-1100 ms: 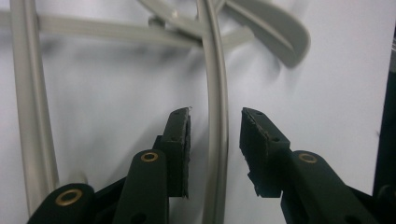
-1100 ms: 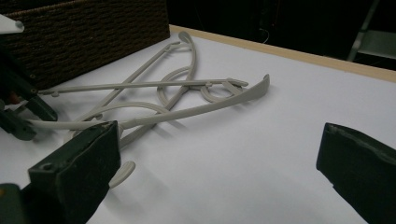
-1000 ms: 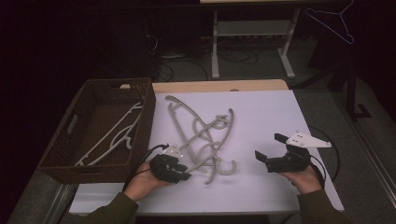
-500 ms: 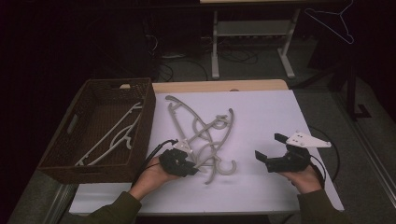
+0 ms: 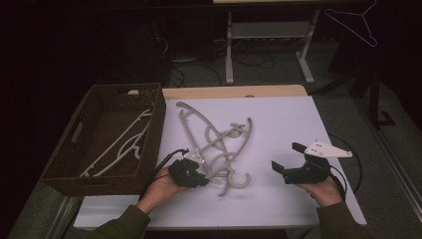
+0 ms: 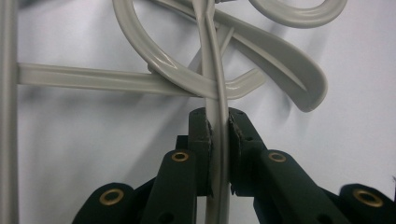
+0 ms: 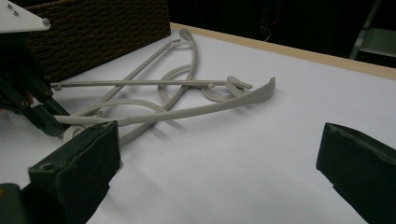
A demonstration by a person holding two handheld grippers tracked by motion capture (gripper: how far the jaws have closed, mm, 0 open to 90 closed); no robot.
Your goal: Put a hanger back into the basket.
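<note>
Wicker basket point(image 5: 154, 107) with white hangers point(image 5: 122, 144); left tongs point(image 5: 199, 175) clamped on grey hanger point(image 5: 234, 144), right tongs point(image 5: 287, 160) agape.

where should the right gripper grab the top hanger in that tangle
Probably its long free arm, coming from the right gripper side. That arm lies raised across the pile, ending clear over bare table. The left gripper is shut on a hanger bar at the other end.
</note>
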